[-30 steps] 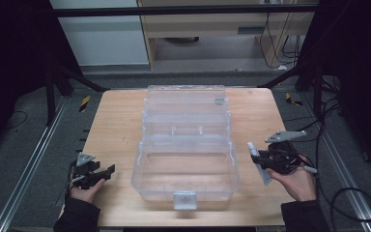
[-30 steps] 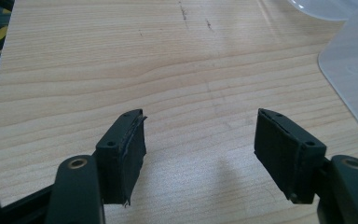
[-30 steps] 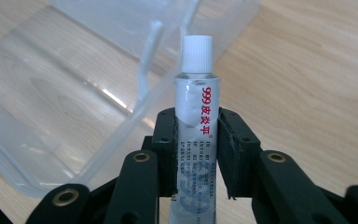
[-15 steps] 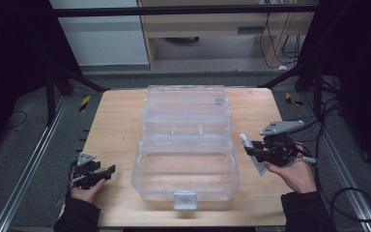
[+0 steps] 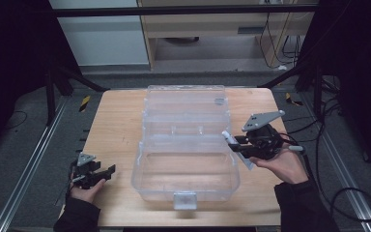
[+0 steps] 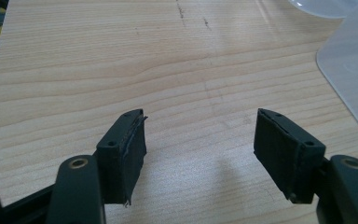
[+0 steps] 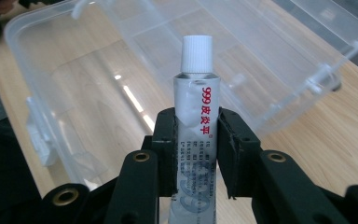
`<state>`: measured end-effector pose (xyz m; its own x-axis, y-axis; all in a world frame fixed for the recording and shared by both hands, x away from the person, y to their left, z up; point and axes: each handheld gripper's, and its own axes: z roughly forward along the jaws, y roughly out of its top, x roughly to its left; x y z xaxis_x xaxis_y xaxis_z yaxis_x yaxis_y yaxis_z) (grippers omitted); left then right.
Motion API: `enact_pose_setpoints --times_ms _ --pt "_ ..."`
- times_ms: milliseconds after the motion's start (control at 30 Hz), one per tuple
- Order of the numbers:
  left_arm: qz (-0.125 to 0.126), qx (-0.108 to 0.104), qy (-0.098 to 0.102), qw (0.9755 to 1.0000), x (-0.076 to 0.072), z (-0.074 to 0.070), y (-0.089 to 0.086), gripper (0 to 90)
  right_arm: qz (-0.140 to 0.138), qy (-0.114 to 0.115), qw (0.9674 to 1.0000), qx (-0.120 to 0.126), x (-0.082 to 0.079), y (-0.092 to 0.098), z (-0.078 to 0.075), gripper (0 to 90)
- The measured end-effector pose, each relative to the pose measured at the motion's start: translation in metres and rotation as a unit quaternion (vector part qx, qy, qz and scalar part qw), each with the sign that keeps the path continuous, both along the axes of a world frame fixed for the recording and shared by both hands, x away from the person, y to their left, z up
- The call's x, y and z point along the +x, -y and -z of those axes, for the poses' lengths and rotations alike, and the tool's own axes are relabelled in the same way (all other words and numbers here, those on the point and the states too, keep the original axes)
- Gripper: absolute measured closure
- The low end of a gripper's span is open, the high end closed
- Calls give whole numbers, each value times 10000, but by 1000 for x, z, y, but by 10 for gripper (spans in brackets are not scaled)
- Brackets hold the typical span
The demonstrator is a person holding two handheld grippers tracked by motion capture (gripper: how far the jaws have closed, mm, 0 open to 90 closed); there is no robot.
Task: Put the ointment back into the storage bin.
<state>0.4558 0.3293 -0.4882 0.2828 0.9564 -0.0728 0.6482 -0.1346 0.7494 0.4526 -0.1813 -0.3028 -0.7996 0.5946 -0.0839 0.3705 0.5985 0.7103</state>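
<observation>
At the near left the left gripper (image 5: 107, 170) rests on the table (image 5: 111, 125), jaws wide apart and empty. The right gripper (image 7: 196, 130) clamps a capped white tube (image 7: 196, 98) at the right rim of the open clear box (image 5: 186, 169). Best lift the cap over that rim before lowering; the tray is roomy, with the raised lid (image 5: 186, 104) behind.

The small white squeeze tube with a ribbed white cap (image 7: 196, 126) bears red print running down its side: the digits "999" followed by three Chinese characters, seemingly "皮炎平". Below that come lines of small dark print, too fine to read. Large blue-grey figures lower on the tube are partly hidden.
</observation>
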Motion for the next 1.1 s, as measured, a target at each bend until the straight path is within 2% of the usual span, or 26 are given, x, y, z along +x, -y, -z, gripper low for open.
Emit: enact_pose_setpoints --times_ms 233,400,500,667,967,1100 --pt "3 -6 1 10000 0 0 0 336 -503 -32 9986 -171 5 -22 0 696" --pt "6 -10 2 10000 0 0 0 336 -816 -88 9959 -373 9 -35 5 696" --pt "6 -12 -2 10000 0 0 0 336 -1030 -154 9932 -522 11 -45 10 696" --pt "3 -10 -1 10000 0 0 0 336 -1234 -297 9895 -686 15 -55 20 696" --pt "0 -9 2 10000 0 0 -1 336 -1646 -472 9800 -1013 19 -70 40 696" --pt "-2 -12 -1 10000 0 0 -1 336 -1813 -500 9745 -1222 20 -75 49 696"
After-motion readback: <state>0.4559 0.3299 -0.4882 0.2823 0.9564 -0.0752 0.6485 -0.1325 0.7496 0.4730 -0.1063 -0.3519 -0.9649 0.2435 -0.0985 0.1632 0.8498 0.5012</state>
